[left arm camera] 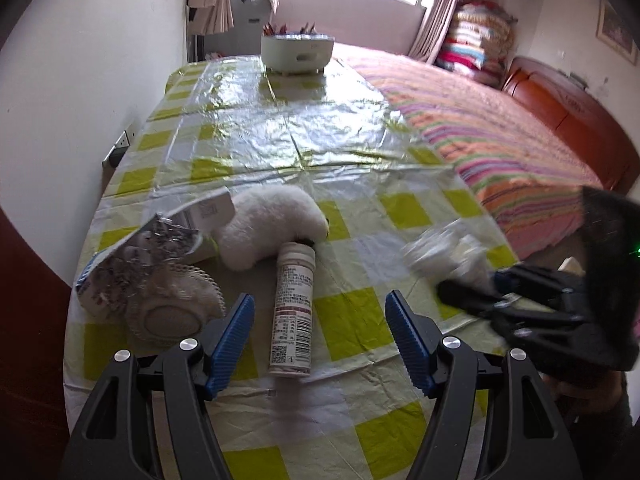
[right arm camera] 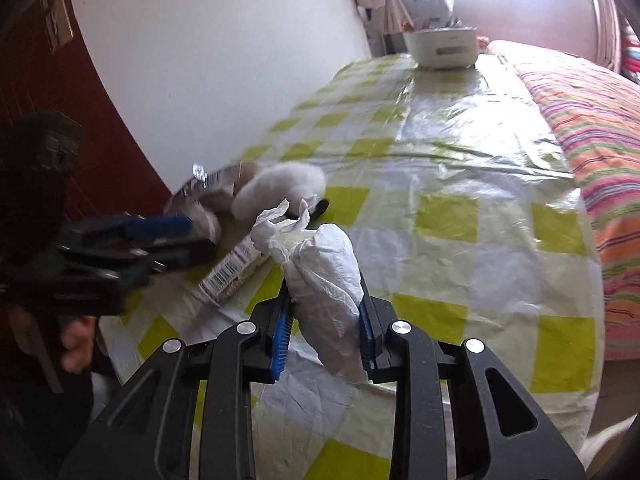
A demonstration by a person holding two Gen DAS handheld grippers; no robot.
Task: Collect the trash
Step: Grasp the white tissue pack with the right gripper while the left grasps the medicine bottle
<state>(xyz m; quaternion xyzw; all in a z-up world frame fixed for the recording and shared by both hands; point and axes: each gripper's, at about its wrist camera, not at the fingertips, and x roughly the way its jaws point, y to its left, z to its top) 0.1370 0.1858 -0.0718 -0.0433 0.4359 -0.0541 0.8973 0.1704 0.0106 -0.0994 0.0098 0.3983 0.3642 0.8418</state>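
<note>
White crumpled tissue (right arm camera: 324, 280) sits clamped between the blue pads (right arm camera: 279, 334) of the right tool (right arm camera: 322, 334), lifted clear above the checked worktop (right arm camera: 460, 208), its loose twisted end sticking up toward eleven o'clock in the right wrist view. From the left wrist camera the same wad (left arm camera: 448, 254) shows blurred at about three o'clock, with the right tool (left arm camera: 472, 294) under it.

Below and left of the tissue, a white bottle (left arm camera: 292, 314) with a printed label lies on its side on the worktop, directly ahead of the left tool (left arm camera: 320, 316), whose ribbed blue fingers (left arm camera: 236, 340) stand spread wide on either side of it without touching it. At the bottle's eleven o'clock lies a white plush toy (left arm camera: 270, 226). Further left, around nine o'clock, a torn silvery wrapper (left arm camera: 132, 256) rests over a round white face mask (left arm camera: 172, 316).

At the worktop's far end, twelve o'clock, stands a pale tub (left arm camera: 297, 53). A bed with a striped cover (left arm camera: 500, 140) runs along the worktop's right side.
</note>
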